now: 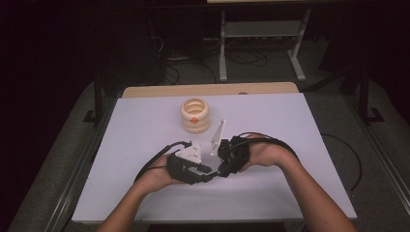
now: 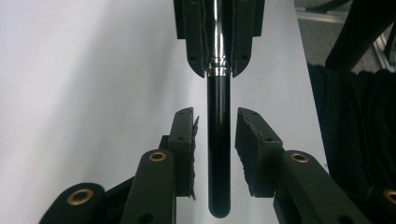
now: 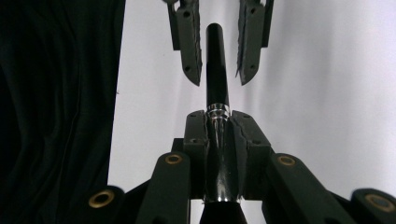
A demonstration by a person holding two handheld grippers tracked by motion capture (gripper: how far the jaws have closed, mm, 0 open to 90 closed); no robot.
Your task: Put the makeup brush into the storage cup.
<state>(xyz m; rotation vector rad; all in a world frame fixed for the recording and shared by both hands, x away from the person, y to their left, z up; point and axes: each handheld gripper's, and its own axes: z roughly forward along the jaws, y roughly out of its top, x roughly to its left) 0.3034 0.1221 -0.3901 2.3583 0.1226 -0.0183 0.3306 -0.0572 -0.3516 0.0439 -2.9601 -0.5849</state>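
Note:
A pen with a black barrel (image 2: 219,154) and a chrome section (image 2: 218,37) hangs level above the white table between two grippers that face each other tip to tip. My right gripper (image 3: 218,116) is shut on the chrome section (image 3: 218,154), and the black barrel (image 3: 215,70) sticks out past its jaws. My left gripper (image 2: 215,116) straddles the black barrel with a narrow gap on each side, so its pads do not press on it. In the high view the left gripper (image 1: 209,173) and right gripper (image 1: 221,170) meet at the table's middle.
A stack of cream rings (image 1: 195,115) with an orange mark stands behind the grippers. The white table (image 1: 145,193) has a wooden strip (image 1: 208,90) along its far edge. Black cables loop from both grippers. A grey metal stand (image 1: 261,29) is on the floor beyond.

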